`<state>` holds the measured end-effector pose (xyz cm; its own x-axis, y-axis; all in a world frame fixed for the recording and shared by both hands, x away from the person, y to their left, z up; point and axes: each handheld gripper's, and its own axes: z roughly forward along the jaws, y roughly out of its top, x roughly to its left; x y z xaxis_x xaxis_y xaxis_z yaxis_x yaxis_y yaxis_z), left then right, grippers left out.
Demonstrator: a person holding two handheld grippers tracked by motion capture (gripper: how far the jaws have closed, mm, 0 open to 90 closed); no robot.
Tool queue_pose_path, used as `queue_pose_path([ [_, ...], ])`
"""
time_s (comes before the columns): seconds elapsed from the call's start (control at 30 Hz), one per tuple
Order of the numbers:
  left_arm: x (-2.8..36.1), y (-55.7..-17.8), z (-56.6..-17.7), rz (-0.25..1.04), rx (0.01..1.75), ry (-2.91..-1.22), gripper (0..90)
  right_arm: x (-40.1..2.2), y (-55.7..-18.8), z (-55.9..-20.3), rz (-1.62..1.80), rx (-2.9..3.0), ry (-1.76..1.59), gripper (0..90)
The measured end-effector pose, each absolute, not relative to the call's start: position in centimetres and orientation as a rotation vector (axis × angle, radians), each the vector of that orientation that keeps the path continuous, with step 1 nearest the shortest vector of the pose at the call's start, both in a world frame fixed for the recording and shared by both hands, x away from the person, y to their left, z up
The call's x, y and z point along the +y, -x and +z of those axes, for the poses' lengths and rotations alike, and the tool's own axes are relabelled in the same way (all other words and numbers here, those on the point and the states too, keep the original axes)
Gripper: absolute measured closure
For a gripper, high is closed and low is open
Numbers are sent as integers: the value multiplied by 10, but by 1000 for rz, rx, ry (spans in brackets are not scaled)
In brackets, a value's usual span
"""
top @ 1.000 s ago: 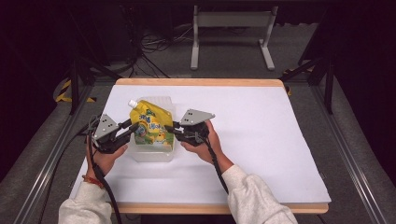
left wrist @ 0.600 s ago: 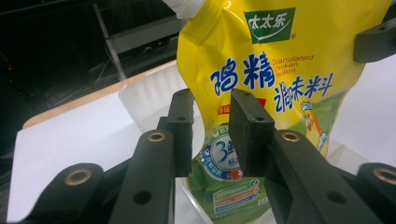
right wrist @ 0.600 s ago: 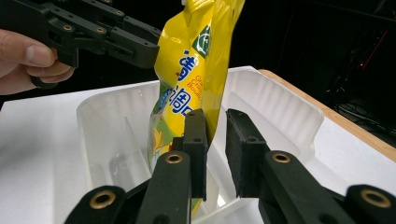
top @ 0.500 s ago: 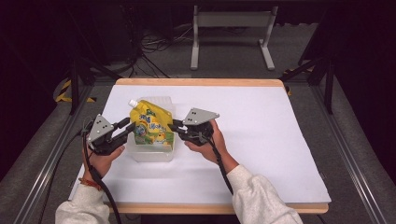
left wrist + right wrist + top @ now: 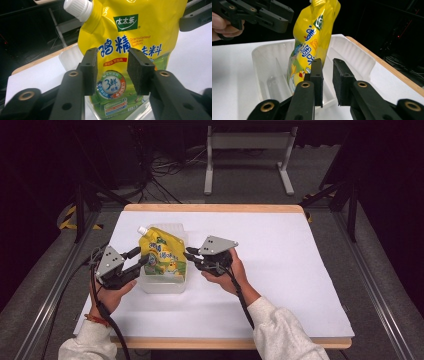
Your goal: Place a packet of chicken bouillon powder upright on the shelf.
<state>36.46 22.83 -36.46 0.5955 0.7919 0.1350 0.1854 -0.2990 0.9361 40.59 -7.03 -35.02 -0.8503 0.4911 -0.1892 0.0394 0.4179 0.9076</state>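
One pouch is what I have in hand: glossy yellow, with blue Chinese lettering, a green logo, a round badge low on its face and a white screw cap at one top corner. It stands on end in the clear tub on the white table, long axis upright and leaning a little, cap uppermost towards the far left. My left gripper lies low at the tub's left side, pointing right at the pouch; its jaws have just been opening and now stand apart with the pouch beyond them, unpressed. My right gripper reaches in level from the right, jaws a narrow gap apart over the tub's rim; I cannot tell if they pinch it.
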Motion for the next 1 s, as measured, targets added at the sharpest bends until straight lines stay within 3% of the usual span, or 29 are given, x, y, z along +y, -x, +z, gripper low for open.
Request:
queue_pose_path([
  [0.33, 217, -357, -362, 758, 775, -1816, 480, -84, -404, -347, 1381, 2233, -469, 764],
  [1.0, 193, -341, -368, 736, 705, -1878, 368, -116, -398, -340, 1245, 2204, -506, 661],
])
